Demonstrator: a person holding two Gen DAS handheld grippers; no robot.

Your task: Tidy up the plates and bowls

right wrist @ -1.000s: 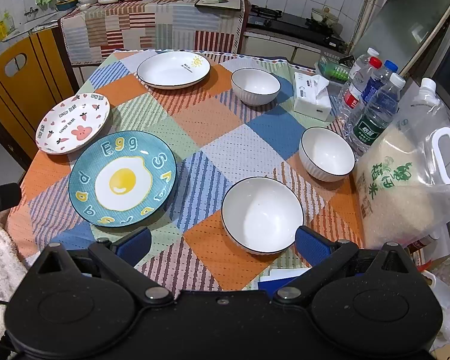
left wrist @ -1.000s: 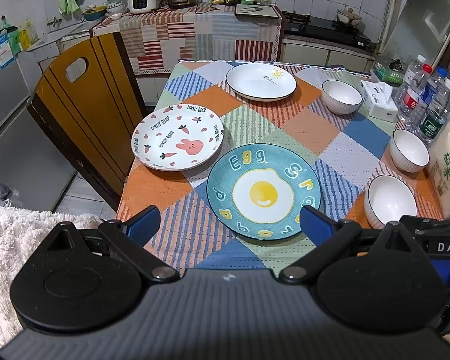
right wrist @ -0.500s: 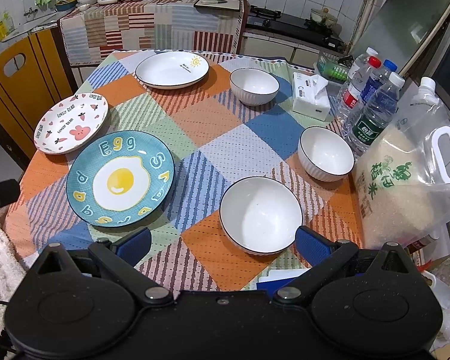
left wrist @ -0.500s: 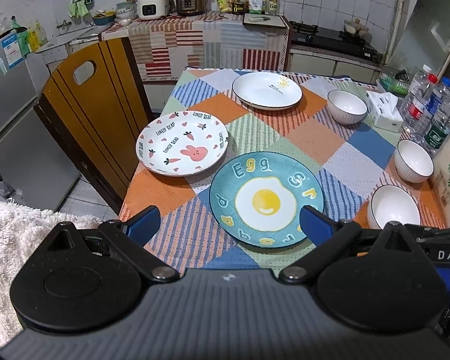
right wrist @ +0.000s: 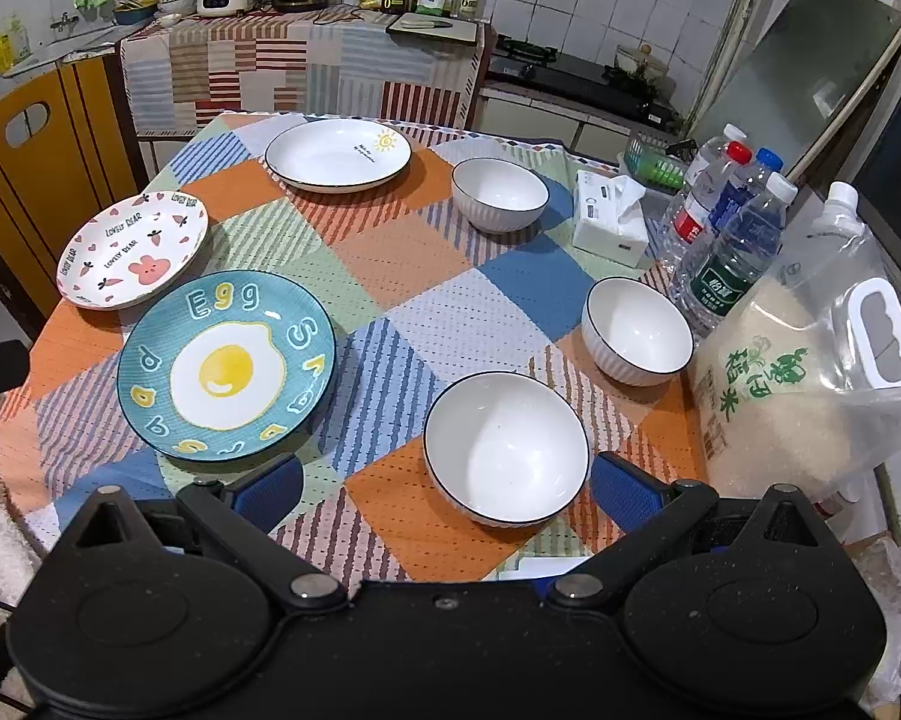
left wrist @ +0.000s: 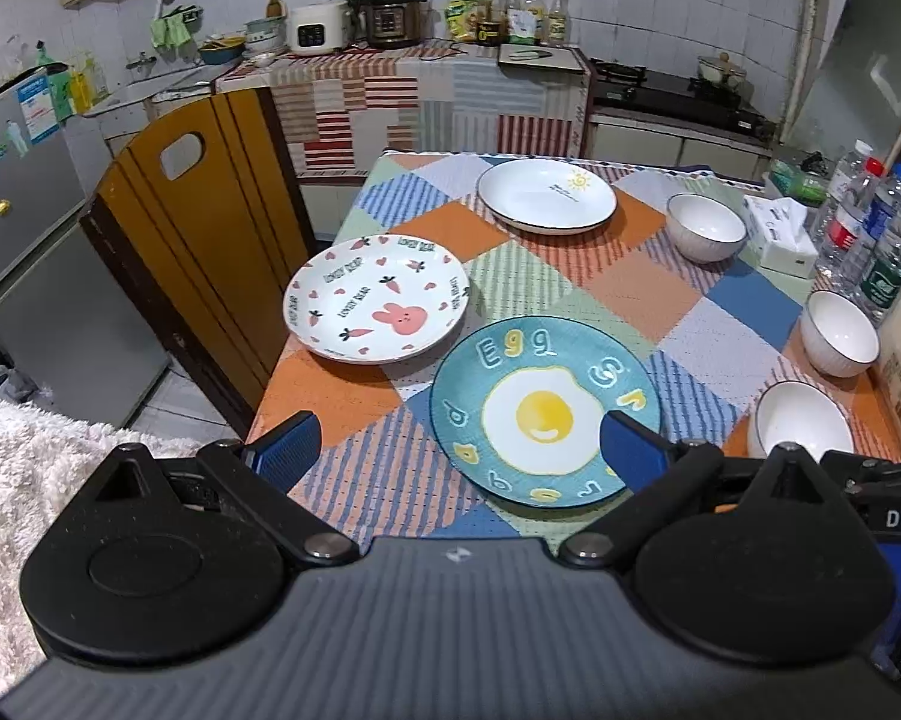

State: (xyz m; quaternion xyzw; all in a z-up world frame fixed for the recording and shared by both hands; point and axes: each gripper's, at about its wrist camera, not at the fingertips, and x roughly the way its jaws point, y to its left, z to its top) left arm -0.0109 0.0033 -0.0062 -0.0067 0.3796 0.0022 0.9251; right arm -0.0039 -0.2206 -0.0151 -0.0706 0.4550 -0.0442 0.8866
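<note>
Nothing is stacked yet; this looks like the approach. The left gripper and right gripper hang spread and empty over the near table edge. Likely next: close in on a rim. Nearest lie the egg plate and a white bowl, then the rabbit plate and second bowl, farthest the sun plate and third bowl.

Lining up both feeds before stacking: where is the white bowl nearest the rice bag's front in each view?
Left wrist: nearest bowl, lower right, beside the right finger.
Right wrist: nearest bowl, low centre, between the fingers.
Shared landmark: egg plate, to its left.
</note>
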